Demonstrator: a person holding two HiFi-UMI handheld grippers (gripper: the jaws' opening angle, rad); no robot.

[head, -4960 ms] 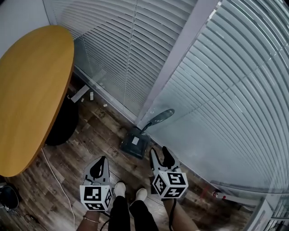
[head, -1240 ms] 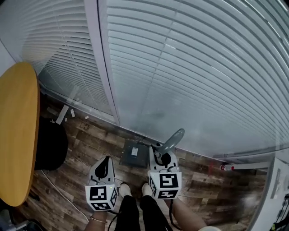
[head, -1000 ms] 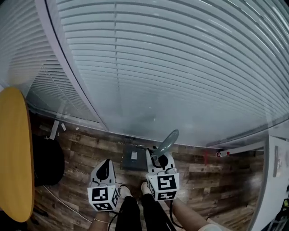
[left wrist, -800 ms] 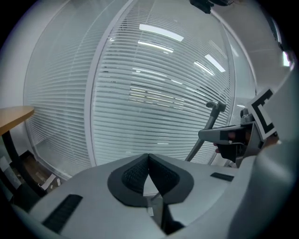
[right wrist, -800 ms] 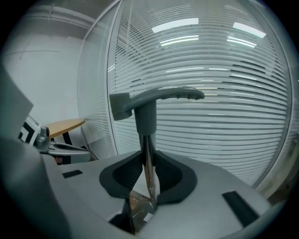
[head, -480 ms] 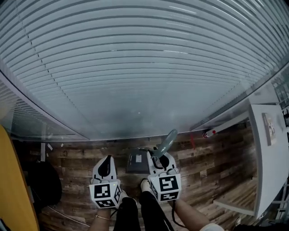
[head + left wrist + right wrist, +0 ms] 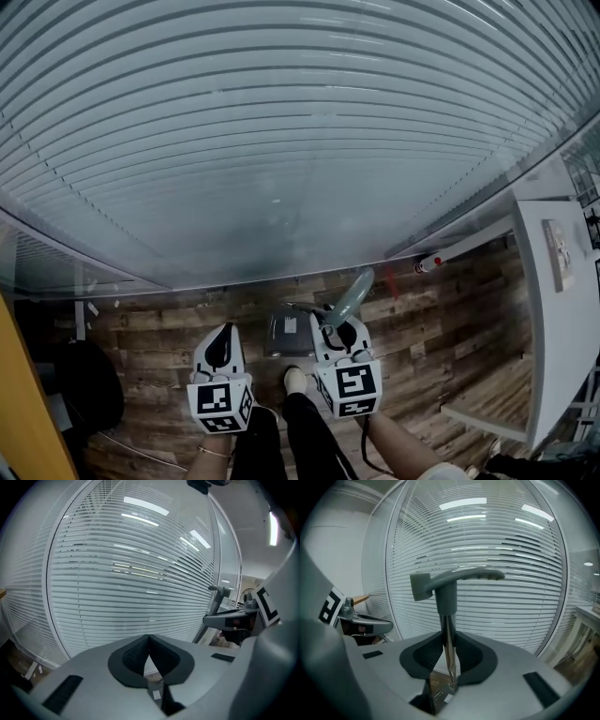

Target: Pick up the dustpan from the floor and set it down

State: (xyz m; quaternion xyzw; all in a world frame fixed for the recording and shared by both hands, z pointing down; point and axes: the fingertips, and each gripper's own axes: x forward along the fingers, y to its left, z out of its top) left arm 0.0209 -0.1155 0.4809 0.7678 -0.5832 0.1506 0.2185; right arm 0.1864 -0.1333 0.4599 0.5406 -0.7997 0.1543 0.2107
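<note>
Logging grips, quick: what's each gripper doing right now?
Left gripper: closed, nothing between the jaws.
Right gripper: closed on the dustpan, gripping its handle shaft.

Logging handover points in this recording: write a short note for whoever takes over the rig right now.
Left claw: shut, empty.
Right claw: shut on the dustpan, gripping its metal shaft just below the upright grey handle.
Dustpan: the pan hangs below the right claw, ahead of the person's shoe and near the blinds. It looks clear of the wooden floor, but that is not certain.
Done: grasp, apparently the pickup.
Left: set it down and open the claw.
</note>
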